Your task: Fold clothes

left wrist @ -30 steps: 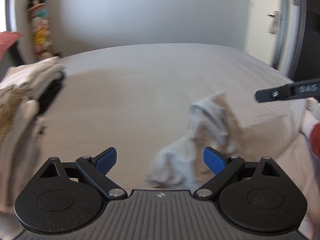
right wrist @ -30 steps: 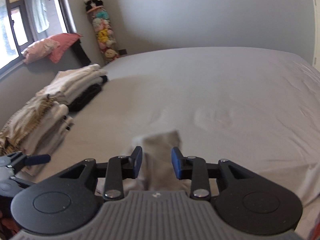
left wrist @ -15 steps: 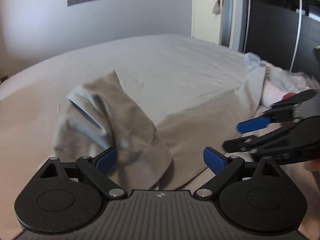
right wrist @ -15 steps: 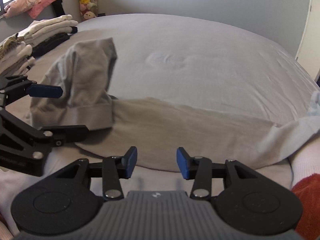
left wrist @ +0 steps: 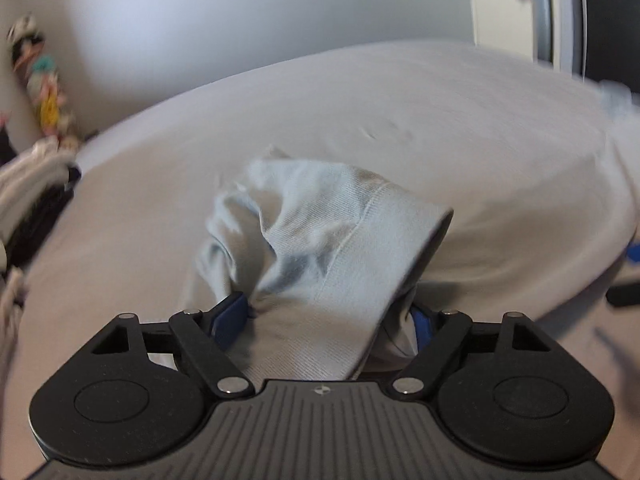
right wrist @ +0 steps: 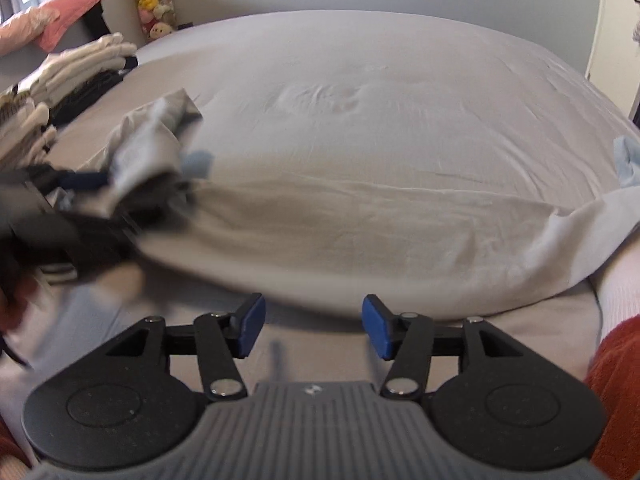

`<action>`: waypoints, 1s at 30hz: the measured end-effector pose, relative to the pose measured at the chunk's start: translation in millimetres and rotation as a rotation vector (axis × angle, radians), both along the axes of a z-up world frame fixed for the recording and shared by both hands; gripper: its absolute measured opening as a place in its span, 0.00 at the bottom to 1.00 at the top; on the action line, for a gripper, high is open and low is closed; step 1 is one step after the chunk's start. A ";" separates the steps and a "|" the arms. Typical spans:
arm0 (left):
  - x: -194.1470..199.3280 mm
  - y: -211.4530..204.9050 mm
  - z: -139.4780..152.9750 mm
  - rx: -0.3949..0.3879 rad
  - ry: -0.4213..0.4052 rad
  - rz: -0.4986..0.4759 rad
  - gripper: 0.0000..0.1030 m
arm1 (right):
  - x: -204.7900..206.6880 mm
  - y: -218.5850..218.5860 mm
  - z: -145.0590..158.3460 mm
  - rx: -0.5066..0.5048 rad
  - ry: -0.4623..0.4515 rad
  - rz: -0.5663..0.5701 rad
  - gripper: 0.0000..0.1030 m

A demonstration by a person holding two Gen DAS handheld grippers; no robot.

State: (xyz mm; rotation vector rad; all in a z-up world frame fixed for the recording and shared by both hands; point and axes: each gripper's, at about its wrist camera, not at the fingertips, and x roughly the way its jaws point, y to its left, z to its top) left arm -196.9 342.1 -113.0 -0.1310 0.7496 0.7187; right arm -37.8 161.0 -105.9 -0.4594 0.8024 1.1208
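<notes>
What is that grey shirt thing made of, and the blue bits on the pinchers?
The grey garment looks like soft knit cloth, probably cotton: fine ribs, a stitched hem, floppy folds. The blue pads on the right gripper look like matte rubber or plastic; I can't tell which.

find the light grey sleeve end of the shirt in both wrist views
Left wrist view: the light grey ribbed sleeve end sits centre, bunched between the left tongs, which are closing.
Right wrist view: it shows blurred at left, above the flat shirt body.
Shared landmark: the stack of folded cream clothes at the bed's left edge.
</notes>
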 end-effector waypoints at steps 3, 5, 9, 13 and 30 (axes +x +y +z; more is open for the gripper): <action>-23.3 14.3 13.5 -0.038 -0.072 0.022 0.92 | -2.8 1.1 -4.1 -0.008 0.005 0.010 0.56; -35.7 20.7 19.0 -0.044 -0.085 0.048 0.92 | -3.8 2.5 -5.0 -0.007 -0.003 0.016 0.56; -57.6 34.4 22.2 -0.066 -0.110 0.109 0.92 | -12.0 3.7 -4.1 -0.006 -0.050 0.039 0.60; -72.2 45.9 31.1 -0.081 -0.113 0.163 0.92 | -20.0 6.5 -3.3 -0.007 -0.113 0.067 0.61; -35.4 36.7 68.7 0.037 -0.148 0.054 0.91 | -25.7 30.4 4.0 -0.088 -0.378 0.270 0.61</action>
